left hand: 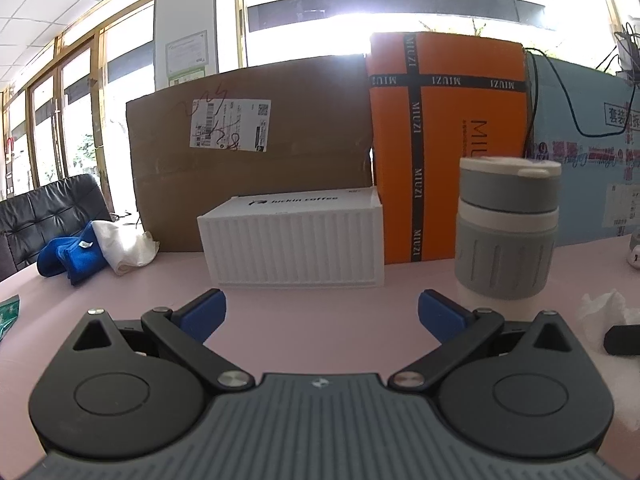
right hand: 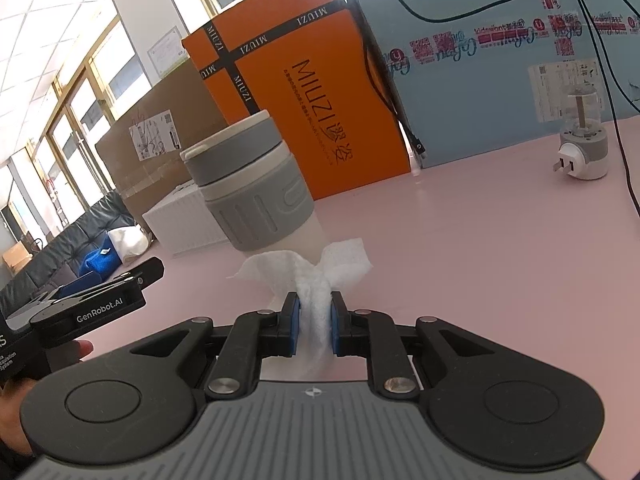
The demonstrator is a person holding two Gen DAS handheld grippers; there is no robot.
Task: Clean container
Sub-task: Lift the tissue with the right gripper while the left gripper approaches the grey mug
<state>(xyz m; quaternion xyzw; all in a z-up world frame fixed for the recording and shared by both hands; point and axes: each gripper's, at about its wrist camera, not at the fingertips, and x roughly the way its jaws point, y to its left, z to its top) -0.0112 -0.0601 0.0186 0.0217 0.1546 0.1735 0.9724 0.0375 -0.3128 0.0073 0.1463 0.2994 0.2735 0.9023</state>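
Observation:
A white cup-shaped container with a grey lid and grey ribbed sleeve stands upright on the pink table, ahead and right of my left gripper. The left gripper is open and empty, its blue pads wide apart. In the right wrist view the container stands just ahead. My right gripper is shut on a white wipe, whose loose end lies against the container's base. The left gripper shows at the left edge there.
A white ribbed box, a brown cardboard box, an orange MIUZI box and a blue carton line the back. Blue and white cloths lie far left. A small plug-in device stands at the right under black cables.

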